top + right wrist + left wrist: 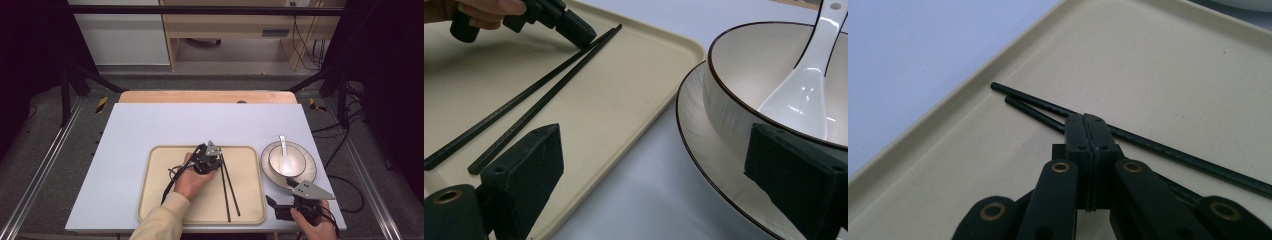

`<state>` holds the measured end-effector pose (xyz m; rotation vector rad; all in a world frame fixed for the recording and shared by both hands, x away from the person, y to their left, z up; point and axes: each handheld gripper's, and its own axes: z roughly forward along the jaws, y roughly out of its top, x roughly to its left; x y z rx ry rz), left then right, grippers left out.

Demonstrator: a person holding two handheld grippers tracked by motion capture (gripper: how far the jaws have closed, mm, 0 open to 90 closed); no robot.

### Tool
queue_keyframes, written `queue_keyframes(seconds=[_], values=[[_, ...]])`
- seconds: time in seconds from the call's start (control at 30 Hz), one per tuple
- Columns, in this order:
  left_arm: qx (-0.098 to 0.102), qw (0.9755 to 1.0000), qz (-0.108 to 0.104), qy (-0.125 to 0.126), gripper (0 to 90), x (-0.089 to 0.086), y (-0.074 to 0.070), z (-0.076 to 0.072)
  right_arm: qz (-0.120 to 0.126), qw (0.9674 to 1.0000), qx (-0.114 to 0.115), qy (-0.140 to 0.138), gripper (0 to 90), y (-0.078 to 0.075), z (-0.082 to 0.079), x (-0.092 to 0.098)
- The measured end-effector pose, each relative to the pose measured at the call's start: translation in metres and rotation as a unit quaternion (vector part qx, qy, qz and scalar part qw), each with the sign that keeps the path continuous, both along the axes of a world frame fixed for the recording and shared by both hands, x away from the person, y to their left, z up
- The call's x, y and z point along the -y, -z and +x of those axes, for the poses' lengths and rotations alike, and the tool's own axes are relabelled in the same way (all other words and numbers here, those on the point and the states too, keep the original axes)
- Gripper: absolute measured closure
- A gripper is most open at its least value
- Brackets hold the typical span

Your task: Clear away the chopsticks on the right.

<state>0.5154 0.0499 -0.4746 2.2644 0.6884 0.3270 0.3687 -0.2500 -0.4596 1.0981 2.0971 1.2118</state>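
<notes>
The left claw (216,161), pressed together and empty, rests by the two thin black chopsticks (227,185) at twelve o'clock on the beige plastic tray (156,200); nudging could scatter them. The right claw (651,170) is spread.

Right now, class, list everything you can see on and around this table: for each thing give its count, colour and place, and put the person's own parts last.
table: one, pale grey-white top, centre of the high view.
tray: one, beige, on the table's near middle.
chopsticks: two, black, lying on the tray's right half, far ends close together.
plate: one, white with dark rim, right of the tray.
bowl: one, white with dark rim, on the plate.
spoon: one, white, in the bowl.
left hand-held gripper: one, black, jaws shut, tips at the chopsticks' far ends.
right hand-held gripper: one, black, jaws open, near the table's front right edge.
</notes>
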Motion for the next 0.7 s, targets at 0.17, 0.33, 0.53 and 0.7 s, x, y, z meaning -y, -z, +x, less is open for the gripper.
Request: queue_keyframes(seconds=[0.17, 0.33, 0.53, 0.7], values=[[0.001, 1.0, -0.002, 0.002, 89.8, 0.0035, 0.0005, 0.0005, -0.001, 1.0, -0.002, -0.002, 8.8, 0.0004, -0.0001, -0.0004], [0.002, 1.0, -0.001, 0.006, 89.8, 0.0055, 0.0006, 0.0008, -0.001, 1.0, -0.002, -0.002, 8.9, 0.0004, 0.0, -0.0003], [0.004, 0.9999, -0.001, 0.01, 89.9, 0.0091, 0.0006, 0.0009, -0.001, 1.0, -0.002, -0.003, 8.9, 0.0003, -0.0002, -0.0004], [0.006, 0.9999, -0.004, 0.01, 89.9, 0.0071, -0.0025, -0.0014, -0.001, 1.0, 0.0, -0.002, 8.9, 0.0004, -0.0001, -0.0002]])
